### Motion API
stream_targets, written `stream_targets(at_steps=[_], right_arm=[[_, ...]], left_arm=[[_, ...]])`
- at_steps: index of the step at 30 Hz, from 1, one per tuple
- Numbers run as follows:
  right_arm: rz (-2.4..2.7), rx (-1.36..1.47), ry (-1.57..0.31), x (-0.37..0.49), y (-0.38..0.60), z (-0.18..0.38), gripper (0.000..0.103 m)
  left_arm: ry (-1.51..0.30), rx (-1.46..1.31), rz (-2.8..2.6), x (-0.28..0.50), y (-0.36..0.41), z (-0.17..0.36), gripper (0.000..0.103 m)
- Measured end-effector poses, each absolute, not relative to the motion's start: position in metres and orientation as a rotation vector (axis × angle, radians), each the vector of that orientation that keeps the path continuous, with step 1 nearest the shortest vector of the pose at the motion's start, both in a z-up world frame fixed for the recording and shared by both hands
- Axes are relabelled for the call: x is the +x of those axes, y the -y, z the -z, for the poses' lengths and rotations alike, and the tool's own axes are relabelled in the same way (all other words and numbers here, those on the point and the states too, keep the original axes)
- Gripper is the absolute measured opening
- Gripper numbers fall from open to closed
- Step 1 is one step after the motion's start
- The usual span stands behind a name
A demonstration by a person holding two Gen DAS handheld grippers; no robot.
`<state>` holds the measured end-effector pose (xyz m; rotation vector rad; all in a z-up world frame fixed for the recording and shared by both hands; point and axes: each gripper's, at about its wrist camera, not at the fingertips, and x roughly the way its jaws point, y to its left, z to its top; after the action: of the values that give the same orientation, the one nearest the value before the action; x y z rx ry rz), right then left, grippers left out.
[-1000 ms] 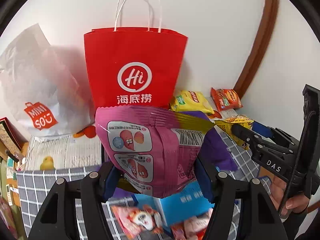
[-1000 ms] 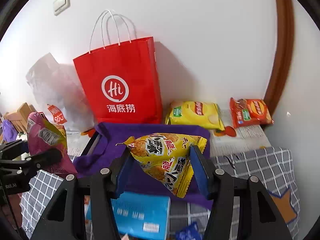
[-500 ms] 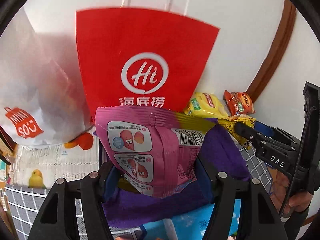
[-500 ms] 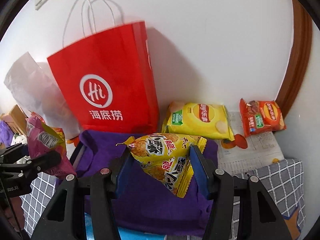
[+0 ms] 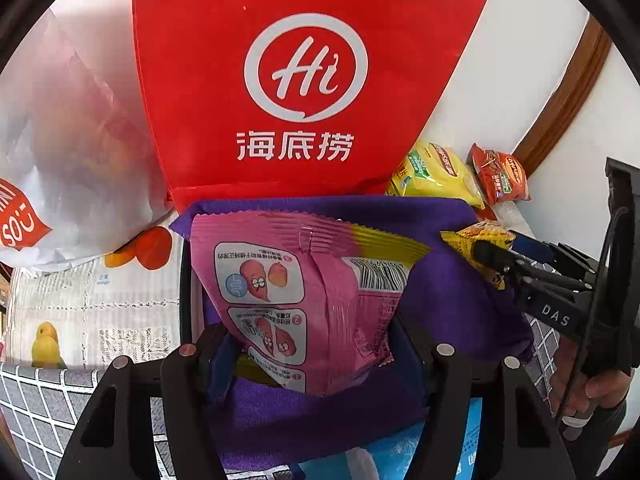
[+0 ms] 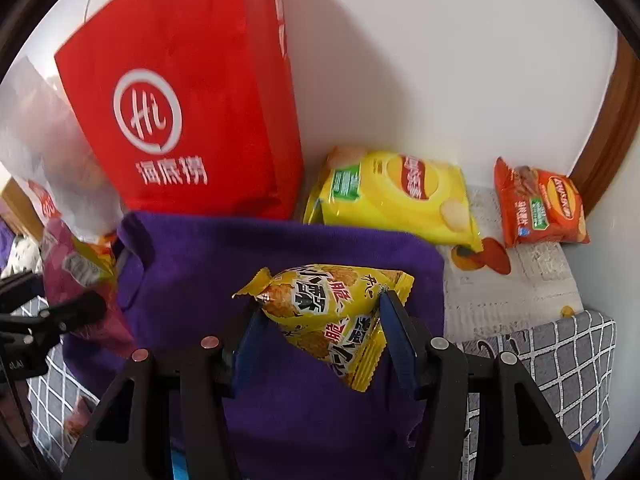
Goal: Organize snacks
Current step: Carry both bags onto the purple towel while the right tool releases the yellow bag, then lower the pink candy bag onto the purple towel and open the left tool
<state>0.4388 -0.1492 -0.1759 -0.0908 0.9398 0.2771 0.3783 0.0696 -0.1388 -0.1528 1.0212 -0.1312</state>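
left gripper (image 5: 310,344): clamped on pink sweet-potato packet (image 5: 304,296). right gripper (image 6: 320,336): clamped on yellow snack pouch (image 6: 336,308). both carried forward since a second ago, now above purple cloth bin (image 6: 248,256), red paper bag (image 5: 304,80) looming closer. likely next: drop-off into bin.

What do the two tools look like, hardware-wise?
Left tool: matte black linkage arms with silver rivets and blue finger pads. Right tool: the same build; the left view shows white "DAS" lettering on its side, a thin black cable, and the bare hand holding it.
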Motion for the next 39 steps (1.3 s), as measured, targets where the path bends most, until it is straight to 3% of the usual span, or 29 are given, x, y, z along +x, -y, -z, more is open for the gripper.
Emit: stream_targets(at_steps=[35,39], right_arm=[[-0.291,-0.111,-0.935,0.429,0.143,0.164,0.058],[-0.291,-0.112,-0.937,0.428,0.141,0.164,0.059]], left_arm=[[-1.103,-0.134,0.145,0.392,-0.052,0.163,0.066],[-1.101,-0.154,0.159,0.393,-0.053,0.162,0.072]])
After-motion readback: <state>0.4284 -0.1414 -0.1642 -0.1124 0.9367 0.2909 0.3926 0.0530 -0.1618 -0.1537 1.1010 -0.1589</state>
